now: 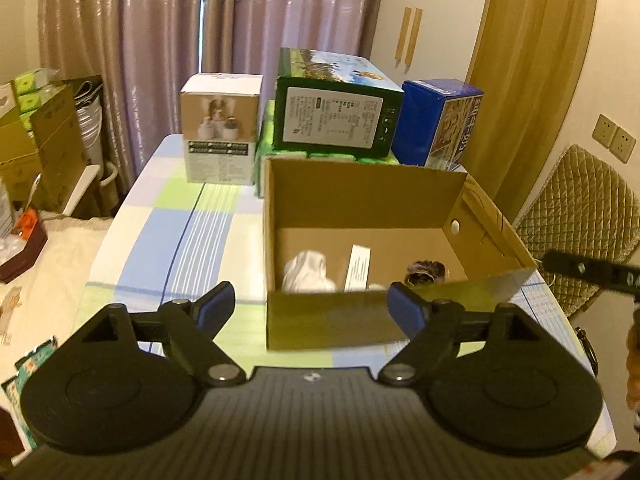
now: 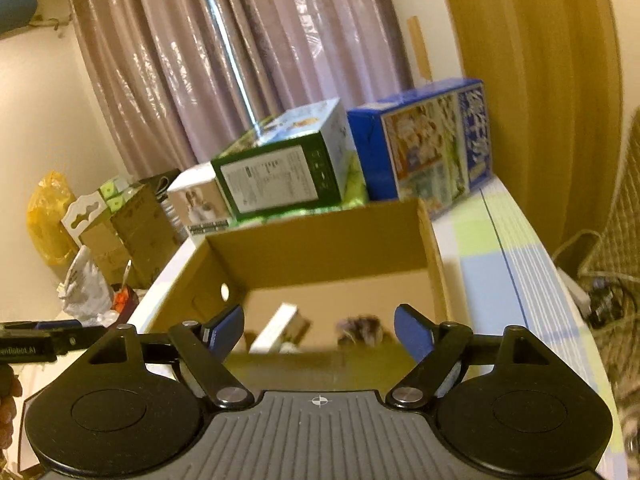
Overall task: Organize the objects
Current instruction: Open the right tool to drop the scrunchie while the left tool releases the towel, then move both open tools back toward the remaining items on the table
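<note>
The cardboard box (image 1: 360,208) stands open on the desk (image 1: 180,232), so things drop in easily; a white cloth (image 1: 308,272) and a small carton (image 1: 358,268) lie inside. Left claw (image 1: 310,306) and right claw (image 2: 318,328) are both released, holding nothing.

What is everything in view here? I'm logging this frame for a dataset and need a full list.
cardboard box: 1, brown, open, table centre
white bundle: 1, white, in the box
paper slip: 1, white, in the box
furry item: 1, dark, in the box
white carton: 1, far left
green carton: 1, behind the box
blue carton: 1, far right
table: 1, checked cloth
curtain: 1, mauve
left gripper: open, empty
right gripper: open, empty
</note>
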The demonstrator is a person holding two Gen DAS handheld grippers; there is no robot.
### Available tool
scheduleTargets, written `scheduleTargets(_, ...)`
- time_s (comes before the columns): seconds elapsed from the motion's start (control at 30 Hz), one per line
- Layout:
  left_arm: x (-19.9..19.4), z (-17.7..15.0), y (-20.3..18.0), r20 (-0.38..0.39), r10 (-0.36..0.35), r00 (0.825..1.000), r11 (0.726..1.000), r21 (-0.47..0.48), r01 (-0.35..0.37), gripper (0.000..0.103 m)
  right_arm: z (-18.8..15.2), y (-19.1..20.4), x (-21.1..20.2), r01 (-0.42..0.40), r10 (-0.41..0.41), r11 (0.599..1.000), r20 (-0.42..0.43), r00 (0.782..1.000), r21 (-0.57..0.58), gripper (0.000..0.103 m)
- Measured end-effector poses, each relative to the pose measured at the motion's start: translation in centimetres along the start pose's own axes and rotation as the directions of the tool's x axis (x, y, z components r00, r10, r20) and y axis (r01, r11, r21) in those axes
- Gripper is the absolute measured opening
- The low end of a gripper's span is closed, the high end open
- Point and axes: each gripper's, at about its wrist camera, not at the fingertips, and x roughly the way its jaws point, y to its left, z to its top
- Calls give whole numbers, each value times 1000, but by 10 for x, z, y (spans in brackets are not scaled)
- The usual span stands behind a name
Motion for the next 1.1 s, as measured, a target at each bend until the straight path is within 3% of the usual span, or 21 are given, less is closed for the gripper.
scheduleTargets(0.2,-40,-35,-1,15,21,1000,999,-29,-21,90,-48,4,-50,27,-27,999,-13,1000,37,89)
scheduleTargets(0.43,-69,-82,-1,-19,53,998,996,-70,-54,99,-93,12,-98,51,-47,996,-50,998,70,101)
scheduleTargets(0.6,-89,-109,-1,-41,74,996,994,-72,-77,102,-118,24,-116,58,-55,998,-85,995,31,101)
scheduleTargets(0.8,-110,-128,4,-47,104,993,992,-64,-107,102,-138,31,-125,51,-48,998,-111,993,24,101)
scheduleTargets(1.1,-120,-134,8,-49,117,992,991,-60,-120,102,-142,39,-129,29,-28,1000,-109,994,7,101)
